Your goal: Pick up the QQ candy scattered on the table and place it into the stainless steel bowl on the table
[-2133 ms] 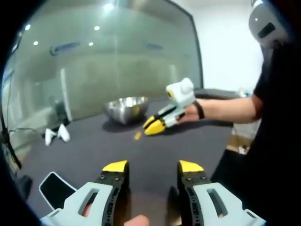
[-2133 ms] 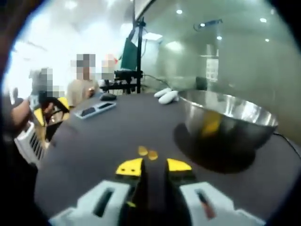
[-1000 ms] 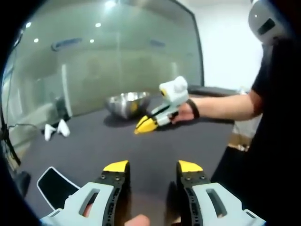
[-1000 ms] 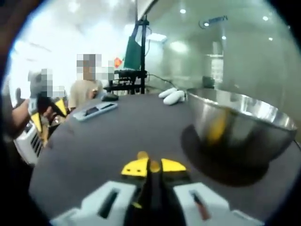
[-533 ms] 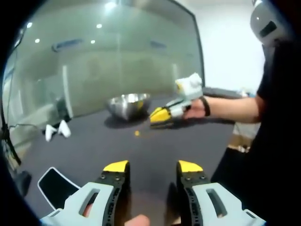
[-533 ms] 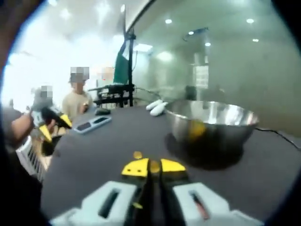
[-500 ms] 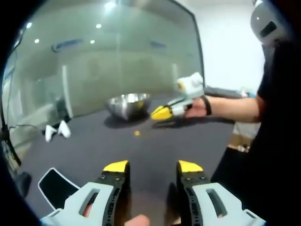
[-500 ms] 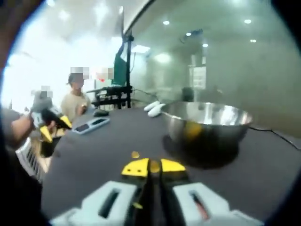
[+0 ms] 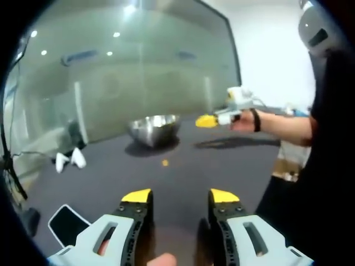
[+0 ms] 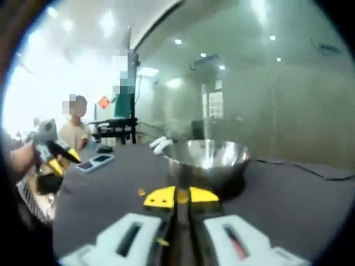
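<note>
While right gripper [image 10: 177,196] pinches candy [image 10: 181,195] — axis unclear | bowl [image 10: 208,157] upright

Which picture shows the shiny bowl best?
The right gripper view. There the stainless steel bowl is bigger and nearer, just beyond the right hand-held gripper, whose jaws are shut on a QQ candy. In the left gripper view the bowl looks small and far off across the table.

R tongs [image 10: 177,197] w/ candy [image 10: 181,195] now lifted off table [image 9: 222,160], nearer bowl [image 9: 155,129] rim.
</note>
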### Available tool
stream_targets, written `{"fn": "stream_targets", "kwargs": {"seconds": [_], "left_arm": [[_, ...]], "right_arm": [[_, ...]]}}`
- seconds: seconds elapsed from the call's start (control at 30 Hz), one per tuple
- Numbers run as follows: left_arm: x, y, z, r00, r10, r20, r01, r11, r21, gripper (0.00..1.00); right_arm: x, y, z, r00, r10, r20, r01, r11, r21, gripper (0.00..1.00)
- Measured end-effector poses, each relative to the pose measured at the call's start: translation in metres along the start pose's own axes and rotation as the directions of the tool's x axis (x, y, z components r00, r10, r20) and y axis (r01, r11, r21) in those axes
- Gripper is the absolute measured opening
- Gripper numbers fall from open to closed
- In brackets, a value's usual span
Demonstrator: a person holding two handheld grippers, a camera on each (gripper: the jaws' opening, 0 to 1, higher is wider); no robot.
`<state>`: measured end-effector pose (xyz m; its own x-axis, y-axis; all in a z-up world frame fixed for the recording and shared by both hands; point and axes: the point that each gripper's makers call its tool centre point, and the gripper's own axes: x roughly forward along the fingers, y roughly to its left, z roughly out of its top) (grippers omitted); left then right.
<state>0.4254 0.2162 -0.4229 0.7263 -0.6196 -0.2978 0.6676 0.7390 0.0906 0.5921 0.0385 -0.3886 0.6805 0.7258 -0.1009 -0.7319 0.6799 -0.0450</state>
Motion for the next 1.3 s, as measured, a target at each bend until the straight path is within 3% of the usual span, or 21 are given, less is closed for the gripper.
{"fn": "stream_targets", "kwargs": {"seconds": [0.23,0.33,0.57,1.0,1.07,1.13,1.3], "left_arm": [[-0.001,-0.003,-0.005,1.000,-0.008,-0.015,0.008,1.000,-0.015,0.41],[-0.001,-0.004,-0.006,1.000,-0.008,-0.020,0.007,1.000,-0.011,0.41],[-0.003,-0.005,-0.004,1.000,-0.005,-0.015,0.005,1.000,-0.010,0.41],[-0.003,-0.006,-0.003,1.000,-0.011,-0.009,0.011,1.000,-0.013,0.42],[-0.003,-0.006,-0.003,1.000,-0.013,-0.010,0.013,1.000,-0.005,0.42],[-0.003,-0.007,-0.002,1.000,-0.014,-0.007,0.014,1.000,-0.004,0.42],[-0.001,-0.006,-0.005,1.000,-0.012,-0.015,0.012,1.000,-0.005,0.42]], "right_arm": [[0.032,-0.010,0.041,0.999,-0.006,0.033,0.008,0.998,-0.070,0.08],[0.050,-0.017,0.050,0.999,-0.019,0.031,0.022,0.996,-0.090,0.08],[0.092,-0.052,0.042,0.997,-0.067,-0.033,0.063,0.990,-0.130,0.08],[0.098,-0.066,0.030,0.995,-0.087,-0.057,0.083,0.993,-0.083,0.09],[0.099,-0.064,0.027,0.995,-0.073,-0.061,0.067,0.992,-0.105,0.12],[0.098,-0.065,0.024,0.995,-0.072,-0.067,0.065,0.993,-0.094,0.22],[0.095,-0.069,0.026,0.995,-0.080,-0.054,0.076,0.994,-0.085,0.20]]}}
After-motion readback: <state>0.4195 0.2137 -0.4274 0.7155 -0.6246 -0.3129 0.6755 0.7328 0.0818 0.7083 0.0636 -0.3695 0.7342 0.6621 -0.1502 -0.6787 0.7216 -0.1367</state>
